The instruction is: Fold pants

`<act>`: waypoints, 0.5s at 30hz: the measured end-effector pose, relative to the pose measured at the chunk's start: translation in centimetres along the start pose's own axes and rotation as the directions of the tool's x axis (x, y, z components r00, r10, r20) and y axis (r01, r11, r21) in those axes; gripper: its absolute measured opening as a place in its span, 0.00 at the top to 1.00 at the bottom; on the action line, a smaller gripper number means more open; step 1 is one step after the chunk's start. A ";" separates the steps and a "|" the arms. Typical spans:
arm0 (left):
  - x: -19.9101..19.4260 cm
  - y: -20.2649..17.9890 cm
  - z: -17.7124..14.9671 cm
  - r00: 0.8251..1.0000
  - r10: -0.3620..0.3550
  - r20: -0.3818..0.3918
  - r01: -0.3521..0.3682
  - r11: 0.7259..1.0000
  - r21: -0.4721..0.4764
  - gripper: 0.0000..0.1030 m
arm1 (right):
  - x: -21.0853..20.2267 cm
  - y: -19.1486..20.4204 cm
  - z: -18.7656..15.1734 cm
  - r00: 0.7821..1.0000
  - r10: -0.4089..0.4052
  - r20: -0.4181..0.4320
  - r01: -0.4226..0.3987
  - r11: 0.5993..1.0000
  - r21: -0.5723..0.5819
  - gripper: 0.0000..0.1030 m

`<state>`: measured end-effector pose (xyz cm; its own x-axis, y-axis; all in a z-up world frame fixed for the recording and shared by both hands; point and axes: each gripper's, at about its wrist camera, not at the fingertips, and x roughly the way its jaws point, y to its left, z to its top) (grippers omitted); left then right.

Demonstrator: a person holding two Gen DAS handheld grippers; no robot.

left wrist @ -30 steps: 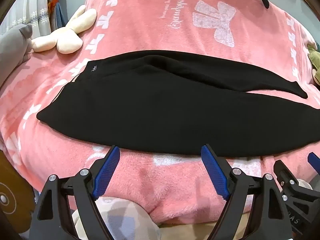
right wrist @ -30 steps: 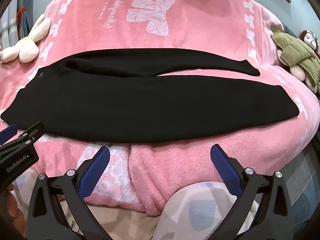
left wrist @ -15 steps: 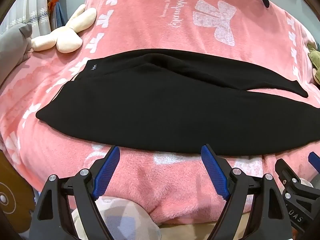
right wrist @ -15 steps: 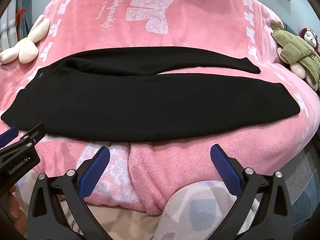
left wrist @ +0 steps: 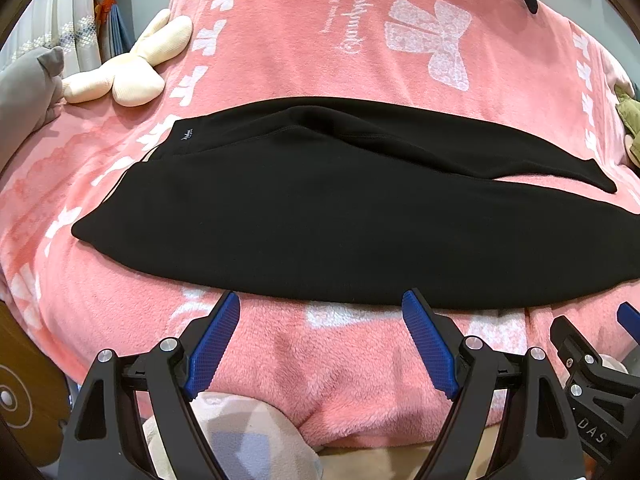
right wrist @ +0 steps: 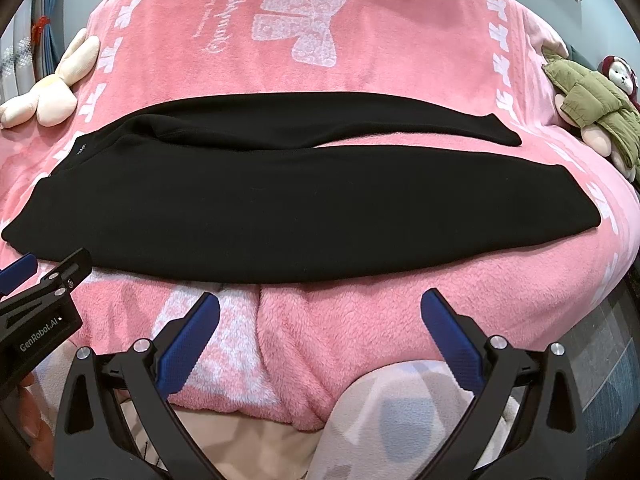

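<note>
Black pants [left wrist: 320,208] lie flat across a pink fleece blanket [left wrist: 340,60] on a bed, waistband at the left, legs running right; they also show in the right wrist view [right wrist: 240,208]. The far leg lies slightly apart from the near leg at its cuff [right wrist: 508,136]. My left gripper [left wrist: 320,308] is open and empty, its tips just short of the pants' near edge. My right gripper [right wrist: 320,308] is open and empty, a little short of the near edge. Each gripper shows at the side of the other's view [left wrist: 592,364] [right wrist: 44,296].
A cream plush toy [left wrist: 128,76] lies at the blanket's far left. A plush in a green jacket [right wrist: 592,108] lies at the right edge. A grey cushion [left wrist: 24,92] is at far left. Patterned fabric [right wrist: 400,412] lies below the blanket's front edge.
Both views have crept slightly forward toward the pants' near edge. The pants have not moved and both grippers stay open.
</note>
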<state>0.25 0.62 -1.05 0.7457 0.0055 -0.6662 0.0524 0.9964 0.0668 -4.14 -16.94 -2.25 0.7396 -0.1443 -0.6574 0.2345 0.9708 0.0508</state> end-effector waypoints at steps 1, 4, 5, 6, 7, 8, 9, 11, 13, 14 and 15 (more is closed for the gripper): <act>0.0 0.0 0.0 1.000 -0.002 0.000 0.002 1.000 -0.001 0.21 | 0.0 0.0 0.0 1.000 0.001 0.000 -0.001 1.000 0.000 0.04; 0.0 0.1 -0.1 1.000 -0.005 0.000 0.005 1.000 0.000 0.21 | 0.0 0.0 0.0 1.000 0.000 -0.001 0.000 1.000 0.000 0.04; 0.0 0.0 -0.1 1.000 -0.001 0.000 0.001 1.000 -0.001 0.21 | 0.0 0.0 0.0 1.000 -0.002 0.000 0.002 1.000 0.001 0.04; 0.0 0.0 -0.1 1.000 -0.001 0.000 0.001 1.000 0.000 0.21 | 0.0 0.0 0.0 1.000 0.000 0.000 0.000 1.000 0.001 0.04; 0.0 0.0 -0.2 1.000 -0.005 0.000 0.005 1.000 0.001 0.21 | 0.0 0.0 0.0 1.000 0.000 -0.001 0.000 1.000 0.000 0.04; 0.0 0.0 -0.2 1.000 -0.004 0.001 0.004 1.000 0.003 0.21 | 0.0 0.0 0.0 1.000 -0.001 -0.001 0.001 1.000 0.000 0.04; 0.0 0.0 -0.2 1.000 -0.004 0.001 0.004 1.000 0.004 0.21 | 0.0 0.0 0.0 1.000 -0.001 -0.001 0.001 1.000 0.000 0.04; 0.0 0.0 -0.2 1.000 -0.003 0.000 0.003 1.000 0.006 0.21 | 0.0 0.0 0.0 1.000 0.000 -0.001 0.000 1.000 0.000 0.04; 0.0 0.0 -0.3 1.000 -0.008 -0.001 0.008 1.000 0.005 0.21 | 0.0 0.0 0.0 1.000 0.000 -0.001 0.000 1.000 0.001 0.04; 0.0 0.0 -0.3 1.000 -0.003 0.000 0.003 1.000 0.005 0.21 | 0.0 0.0 0.0 1.000 0.000 -0.001 0.000 1.000 0.001 0.04; 0.0 0.0 -0.3 1.000 -0.006 0.000 0.006 1.000 0.005 0.21 | 0.0 0.0 0.1 1.000 -0.001 -0.001 0.001 1.000 0.001 0.04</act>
<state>0.09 0.69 -1.28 0.7453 -0.0010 -0.6668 0.0607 0.9959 0.0665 -4.12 -16.96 -2.20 0.7390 -0.1447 -0.6579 0.2356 0.9705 0.0511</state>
